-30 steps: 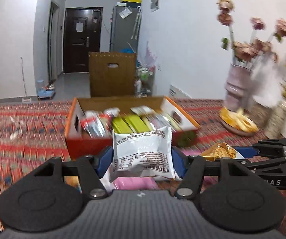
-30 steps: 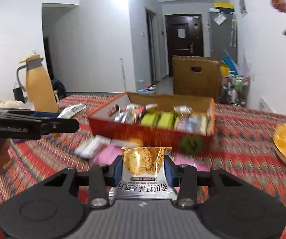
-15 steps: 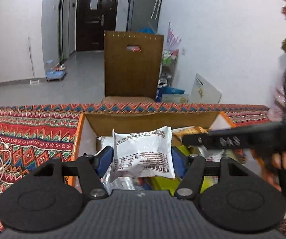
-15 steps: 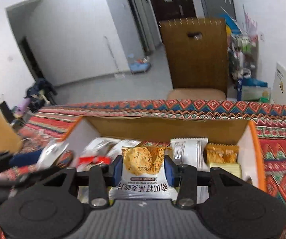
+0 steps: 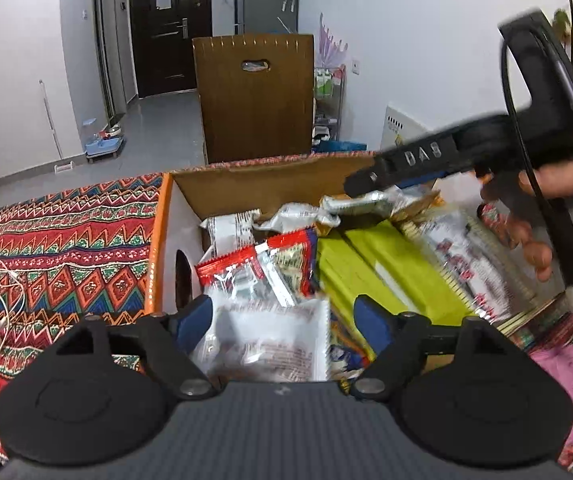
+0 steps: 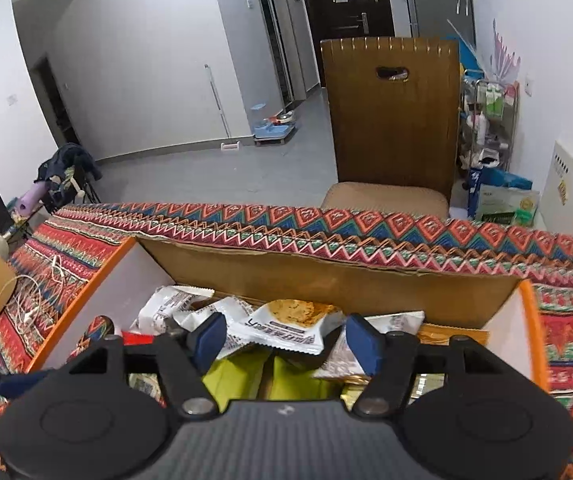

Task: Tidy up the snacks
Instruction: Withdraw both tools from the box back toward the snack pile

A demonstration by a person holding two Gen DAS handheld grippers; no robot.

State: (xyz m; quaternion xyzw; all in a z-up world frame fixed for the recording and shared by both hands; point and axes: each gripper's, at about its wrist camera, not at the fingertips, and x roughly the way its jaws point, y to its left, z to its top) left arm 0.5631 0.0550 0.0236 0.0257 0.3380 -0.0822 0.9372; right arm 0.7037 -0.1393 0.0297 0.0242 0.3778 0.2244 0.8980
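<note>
Patterned red cloth covers the tabletop [image 5: 58,248], where the cardboard box [image 6: 326,268] sits mid-frame, already crowded with snacks. Left gripper [image 5: 282,320], fingers spread, has a blurred white packet [image 5: 270,340] loose between them over the box's near edge. Right gripper [image 6: 286,338] is likewise parted above a biscuit packet [image 6: 286,320] lying inside. One pink packet [image 5: 562,384] at lower right looks unsorted.

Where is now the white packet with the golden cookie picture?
In the right wrist view, the cookie packet lies inside the cardboard box, between the open right gripper fingers, above the green packets.
</note>
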